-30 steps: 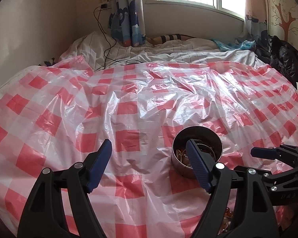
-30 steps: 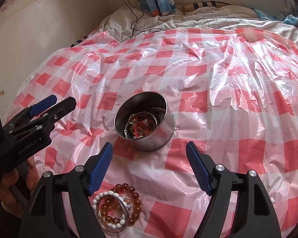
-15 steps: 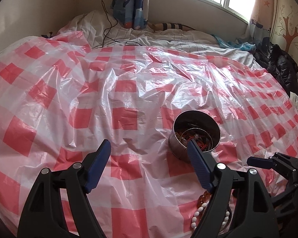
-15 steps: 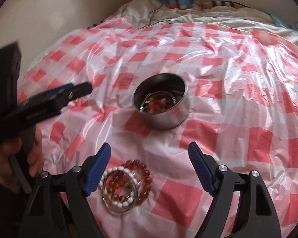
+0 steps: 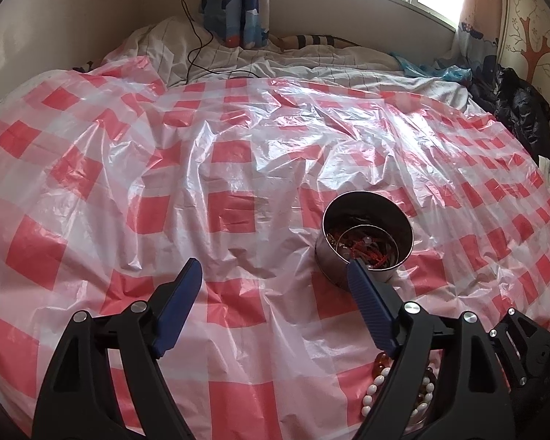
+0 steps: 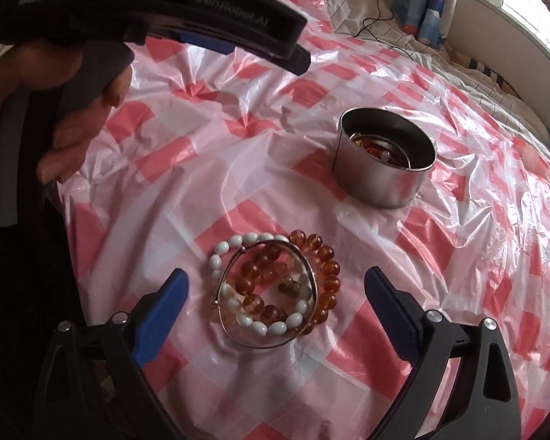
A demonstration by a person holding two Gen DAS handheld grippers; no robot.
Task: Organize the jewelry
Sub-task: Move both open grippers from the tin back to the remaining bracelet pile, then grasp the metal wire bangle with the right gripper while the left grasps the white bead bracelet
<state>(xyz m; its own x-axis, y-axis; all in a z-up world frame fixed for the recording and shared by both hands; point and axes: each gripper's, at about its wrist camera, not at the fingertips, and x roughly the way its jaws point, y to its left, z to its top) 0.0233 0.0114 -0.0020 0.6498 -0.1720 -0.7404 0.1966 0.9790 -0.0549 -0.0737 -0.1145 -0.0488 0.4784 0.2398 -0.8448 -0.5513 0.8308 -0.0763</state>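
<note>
A round metal tin (image 5: 366, 234) (image 6: 385, 163) holding red and gold jewelry stands on the red-and-white checked plastic sheet (image 5: 238, 168). A pile of bracelets (image 6: 275, 289) lies nearer: white beads, amber beads and a thin metal bangle. Part of it shows in the left wrist view (image 5: 376, 390) behind my right finger. My right gripper (image 6: 277, 284) is open and empty, its fingers on either side of the pile, above it. My left gripper (image 5: 275, 273) is open and empty, left of the tin; it also shows at upper left of the right wrist view (image 6: 187, 11).
The sheet covers a bed. A black cable (image 5: 194, 40), striped bedding and a blue curtain (image 5: 234, 11) lie at the far side under a window. Dark clothing (image 5: 517, 110) is heaped at the far right. A hand (image 6: 73, 84) holds the left gripper.
My right gripper has moved down and toward the bracelet pile, which now lies between its fingers. My left gripper has risen and drawn back a little; the tin has stayed in place.
</note>
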